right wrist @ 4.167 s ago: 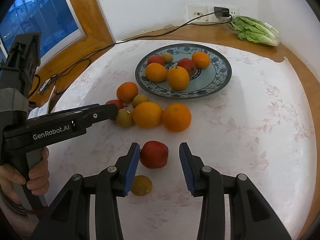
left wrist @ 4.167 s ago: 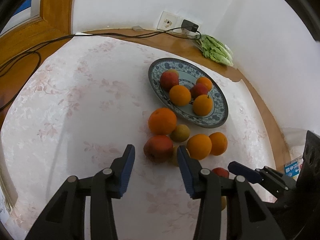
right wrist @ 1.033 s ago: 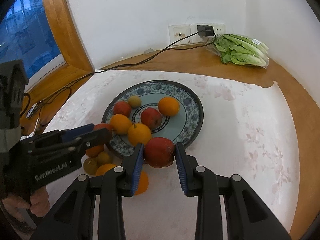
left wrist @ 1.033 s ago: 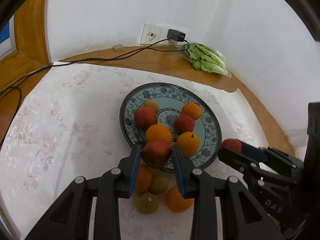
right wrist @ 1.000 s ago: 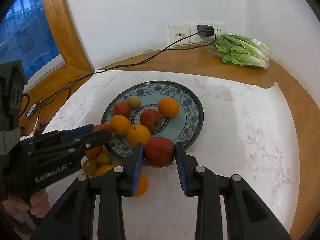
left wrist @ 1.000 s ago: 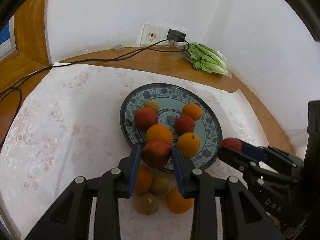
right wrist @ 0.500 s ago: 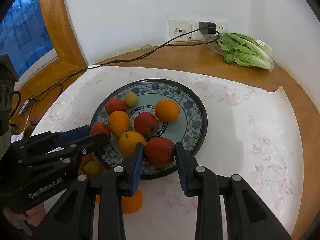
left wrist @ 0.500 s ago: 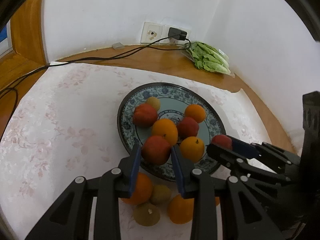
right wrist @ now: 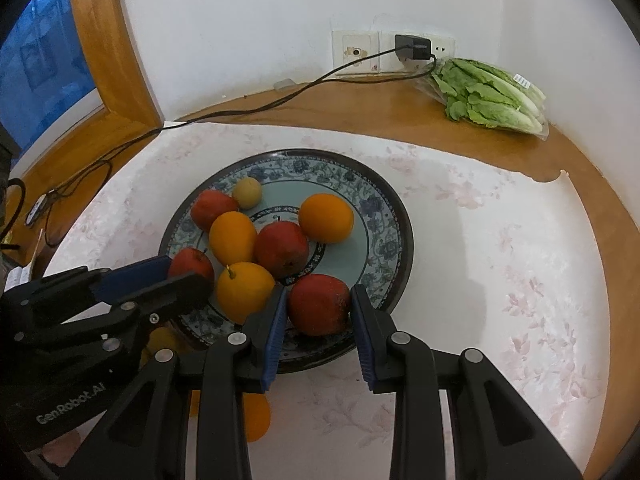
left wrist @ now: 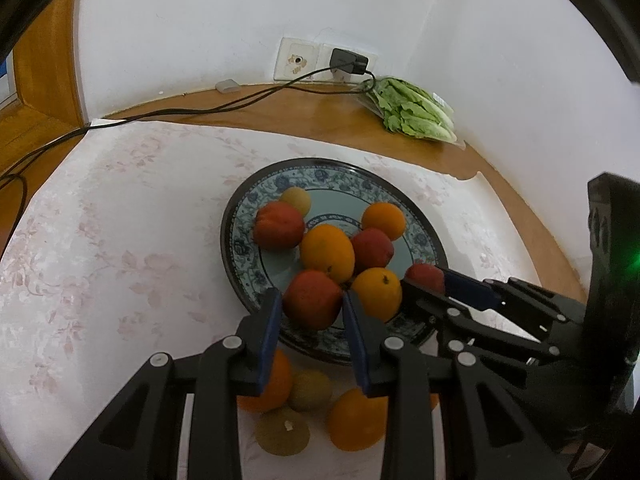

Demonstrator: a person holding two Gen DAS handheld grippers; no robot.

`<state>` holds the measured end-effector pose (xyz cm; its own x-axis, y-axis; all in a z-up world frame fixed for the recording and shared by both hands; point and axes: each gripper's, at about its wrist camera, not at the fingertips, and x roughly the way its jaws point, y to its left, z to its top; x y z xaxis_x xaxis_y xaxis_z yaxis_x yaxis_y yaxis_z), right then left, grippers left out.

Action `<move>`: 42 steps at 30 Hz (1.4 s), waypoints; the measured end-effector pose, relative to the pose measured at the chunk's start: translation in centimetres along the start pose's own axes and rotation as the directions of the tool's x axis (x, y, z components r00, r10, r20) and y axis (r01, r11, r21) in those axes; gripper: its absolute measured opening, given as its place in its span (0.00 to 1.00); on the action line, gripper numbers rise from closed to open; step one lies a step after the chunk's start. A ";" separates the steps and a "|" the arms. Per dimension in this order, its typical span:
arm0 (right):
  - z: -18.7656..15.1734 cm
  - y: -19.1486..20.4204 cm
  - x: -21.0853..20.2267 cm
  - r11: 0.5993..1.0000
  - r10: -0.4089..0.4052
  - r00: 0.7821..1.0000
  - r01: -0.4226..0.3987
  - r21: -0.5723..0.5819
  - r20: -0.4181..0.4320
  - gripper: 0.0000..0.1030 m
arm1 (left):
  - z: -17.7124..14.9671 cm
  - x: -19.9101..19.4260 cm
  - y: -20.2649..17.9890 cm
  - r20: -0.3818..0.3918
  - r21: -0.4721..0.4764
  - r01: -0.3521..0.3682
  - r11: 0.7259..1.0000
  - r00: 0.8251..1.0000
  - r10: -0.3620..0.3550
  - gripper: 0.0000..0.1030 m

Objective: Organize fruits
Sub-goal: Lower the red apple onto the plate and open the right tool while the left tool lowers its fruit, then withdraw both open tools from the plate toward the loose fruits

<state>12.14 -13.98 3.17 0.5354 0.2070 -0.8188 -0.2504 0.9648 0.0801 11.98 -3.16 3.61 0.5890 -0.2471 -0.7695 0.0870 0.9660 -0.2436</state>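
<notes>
A blue-patterned plate [left wrist: 240, 248] [right wrist: 394, 216] on the white flowered cloth holds several oranges, red apples and one small yellow fruit. My left gripper [left wrist: 312, 312] is shut on a red apple [left wrist: 312, 300] over the plate's near left part. My right gripper [right wrist: 318, 312] is shut on another red apple [right wrist: 320, 304] over the plate's near rim. Each view also shows the other gripper with its apple: the right gripper [left wrist: 420, 284] and the left gripper [right wrist: 188, 276]. Whether either apple rests on the plate I cannot tell.
Loose oranges [left wrist: 356, 420] and brownish-green fruits [left wrist: 282, 432] lie on the cloth just before the plate. A bagged lettuce [right wrist: 492, 96] lies at the far right corner. A black cable [right wrist: 248, 110] runs from a wall charger [right wrist: 412, 48] across the wooden surface.
Both grippers, each still holding its apple, have come forward from the plate's near edge to over the plate. The right one has also sunk a little.
</notes>
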 end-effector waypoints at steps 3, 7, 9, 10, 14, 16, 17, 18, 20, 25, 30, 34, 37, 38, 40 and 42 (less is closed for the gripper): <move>0.0 0.0 0.1 1.000 0.000 1.000 0.000 0.000 0.000 0.32 | 0.0 0.0 0.0 0.000 0.000 -0.001 1.000 1.000 0.001 0.32; 0.0 0.1 0.1 1.000 0.000 1.000 0.000 0.000 0.000 0.32 | -0.1 -0.1 -0.1 -0.002 0.003 -0.001 1.000 1.000 0.001 0.32; 0.0 0.0 0.1 1.000 0.003 1.000 -0.003 0.003 -0.001 0.32 | -0.1 -0.2 -0.2 0.002 0.008 -0.003 1.000 1.000 0.003 0.32; 0.0 0.0 0.1 1.000 0.007 1.000 -0.006 0.007 -0.002 0.32 | -0.1 -0.3 -0.3 0.004 0.011 -0.004 1.000 1.000 0.004 0.32; 0.0 0.0 0.0 1.000 0.008 1.000 -0.008 0.011 0.002 0.33 | -0.1 -0.7 -0.7 0.008 0.021 -0.011 1.000 1.000 0.011 0.37; 0.1 -0.1 -0.4 1.000 0.005 1.000 -0.006 0.017 0.011 0.37 | -0.1 -0.9 -0.7 0.010 0.019 -0.013 1.000 1.000 0.013 0.40; 0.1 -0.1 -0.5 1.000 0.006 1.000 -0.006 0.019 0.014 0.39 | -0.1 -1.1 -0.7 0.011 0.017 -0.013 1.000 1.000 0.013 0.42; 0.2 -0.2 -0.6 1.000 0.007 1.000 -0.007 0.021 0.017 0.40 | -0.1 -1.2 -0.7 0.011 0.016 -0.013 1.000 1.000 0.013 0.43; 0.2 -0.3 -1.0 1.000 0.007 1.000 -0.008 0.027 0.026 0.43 | -0.1 -1.5 -0.6 0.011 0.015 -0.018 1.000 1.000 0.018 0.45; 0.2 -0.1 -1.8 1.000 0.007 0.999 -0.008 0.023 0.035 0.45 | -0.1 -2.4 -0.4 0.017 0.015 -0.029 0.999 0.999 0.029 0.49; -0.1 0.2 -2.6 1.000 0.007 0.999 -0.008 0.023 0.045 0.48 | -0.3 -3.3 -0.1 0.020 0.020 -0.048 0.999 0.999 0.047 0.53; -0.5 0.2 -3.5 0.999 0.014 0.998 -0.016 0.034 0.054 0.49 | -0.6 -4.0 0.3 0.019 0.017 -0.065 0.998 0.998 0.064 0.54; -0.9 0.3 -4.1 0.999 0.017 0.998 -0.020 0.042 0.060 0.49 | -0.9 -4.4 0.6 0.012 0.013 -0.072 0.997 0.997 0.072 0.54; -1.0 0.3 -4.3 0.999 0.020 0.998 -0.023 0.046 0.060 0.49 | -1.0 -4.5 0.7 0.010 0.011 -0.076 0.997 0.997 0.075 0.54; -1.4 0.3 -4.6 0.998 0.027 0.998 -0.030 0.053 0.058 0.50 | -1.3 -4.8 0.9 0.006 0.010 -0.077 0.997 0.997 0.077 0.55; -1.7 0.4 -5.0 0.998 0.030 0.998 -0.033 0.056 0.058 0.50 | -1.6 -5.1 1.0 0.005 0.010 -0.078 0.997 0.997 0.078 0.55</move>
<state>7.96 -14.92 6.33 0.5732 0.2447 -0.7820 -0.2221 0.9650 0.1393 7.78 -1.04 6.36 0.5983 -0.1706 -0.7829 0.0486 0.9830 -0.1771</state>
